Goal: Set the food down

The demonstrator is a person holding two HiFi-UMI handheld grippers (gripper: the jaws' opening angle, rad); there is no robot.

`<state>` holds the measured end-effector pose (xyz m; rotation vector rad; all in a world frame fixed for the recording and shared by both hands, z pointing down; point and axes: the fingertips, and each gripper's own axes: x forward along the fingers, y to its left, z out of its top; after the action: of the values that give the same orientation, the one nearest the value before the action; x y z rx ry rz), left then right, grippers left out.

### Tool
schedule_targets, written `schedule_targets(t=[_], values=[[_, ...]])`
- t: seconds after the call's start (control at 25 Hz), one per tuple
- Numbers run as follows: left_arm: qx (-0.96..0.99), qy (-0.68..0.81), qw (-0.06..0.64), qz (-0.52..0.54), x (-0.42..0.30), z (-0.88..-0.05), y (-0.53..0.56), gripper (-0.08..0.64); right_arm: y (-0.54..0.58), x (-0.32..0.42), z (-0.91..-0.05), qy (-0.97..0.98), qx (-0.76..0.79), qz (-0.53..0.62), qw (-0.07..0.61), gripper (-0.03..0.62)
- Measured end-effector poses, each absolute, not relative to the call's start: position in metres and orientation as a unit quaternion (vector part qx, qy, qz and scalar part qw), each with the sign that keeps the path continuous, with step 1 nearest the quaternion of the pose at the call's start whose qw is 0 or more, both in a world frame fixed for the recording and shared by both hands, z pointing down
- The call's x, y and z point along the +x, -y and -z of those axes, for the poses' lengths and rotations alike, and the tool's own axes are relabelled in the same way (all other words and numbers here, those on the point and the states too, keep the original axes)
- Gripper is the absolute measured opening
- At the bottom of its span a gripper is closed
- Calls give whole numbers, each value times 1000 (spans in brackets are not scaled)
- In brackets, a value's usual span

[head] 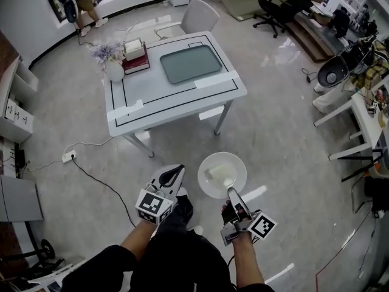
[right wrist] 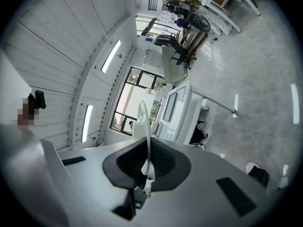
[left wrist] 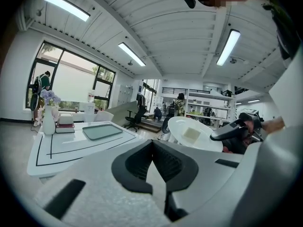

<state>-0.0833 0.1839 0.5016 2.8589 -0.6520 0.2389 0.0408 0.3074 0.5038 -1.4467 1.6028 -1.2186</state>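
Observation:
A white plate [head: 213, 162] hangs over the floor in front of me, with a pale block of food [head: 219, 174] on it. My right gripper [head: 231, 192] is shut on the plate's near rim. In the right gripper view the rim [right wrist: 143, 117] runs edge-on between the jaws of the right gripper [right wrist: 147, 144]. My left gripper [head: 177, 171] is shut with nothing in it, left of the plate. Its view shows the left gripper [left wrist: 153, 144] with jaws together, and the plate [left wrist: 180, 126] and food [left wrist: 191, 134] to its right. The white table [head: 152, 96] stands farther ahead.
On the table lie a grey-green tray [head: 190, 64], a vase of flowers [head: 113, 66] and a box on books [head: 135, 55]. A white chair [head: 199, 17] stands behind it. A power strip and cable [head: 68, 157] lie on the floor at left; desks and office chairs stand at right.

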Motion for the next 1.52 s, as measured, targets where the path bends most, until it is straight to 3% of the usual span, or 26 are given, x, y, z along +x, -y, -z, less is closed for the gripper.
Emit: schedule_targets(t=[0.4, 1.52], values=[[967, 230, 80, -75, -80, -495, -68, 6, -191, 52, -499, -618, -549, 462, 322, 15], [944, 296, 114, -95, -47, -517, 140, 6, 58, 95, -526, -645, -487, 511, 292, 17]])
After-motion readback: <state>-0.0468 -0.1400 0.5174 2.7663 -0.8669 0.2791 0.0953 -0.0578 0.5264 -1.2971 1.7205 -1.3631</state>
